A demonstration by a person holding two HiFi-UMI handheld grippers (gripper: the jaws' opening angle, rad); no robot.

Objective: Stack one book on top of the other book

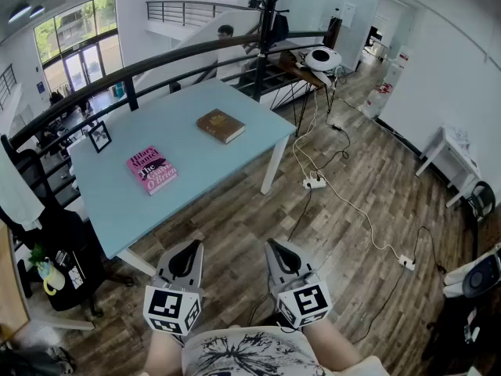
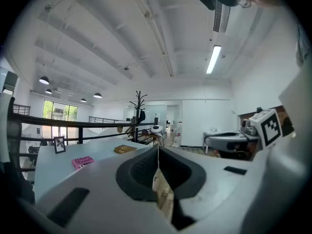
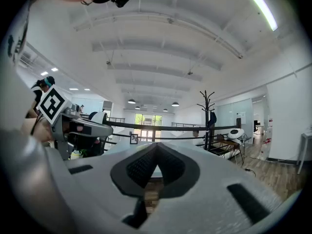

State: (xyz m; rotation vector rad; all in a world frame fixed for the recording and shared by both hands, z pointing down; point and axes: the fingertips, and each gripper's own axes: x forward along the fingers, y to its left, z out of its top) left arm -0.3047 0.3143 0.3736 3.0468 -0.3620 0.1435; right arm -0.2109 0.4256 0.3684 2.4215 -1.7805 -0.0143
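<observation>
A pink book (image 1: 151, 170) lies flat on the light blue table (image 1: 117, 210), left of middle. A brown book (image 1: 220, 125) lies flat farther back and to the right, apart from it. Both books show small in the left gripper view, the pink book (image 2: 82, 161) nearer and the brown book (image 2: 125, 149) beyond. My left gripper (image 1: 191, 244) and right gripper (image 1: 273, 244) are held side by side over the floor, short of the table's near edge, both shut with nothing between the jaws. In its own view the left gripper (image 2: 158, 148) points level toward the table; the right gripper (image 3: 156, 144) does the same.
A small framed picture (image 1: 99, 136) stands at the table's far left corner. A dark railing (image 1: 156, 61) runs behind the table. White cables and power strips (image 1: 315, 182) trail across the wooden floor to the right. A coat stand (image 1: 264, 22) rises behind the table.
</observation>
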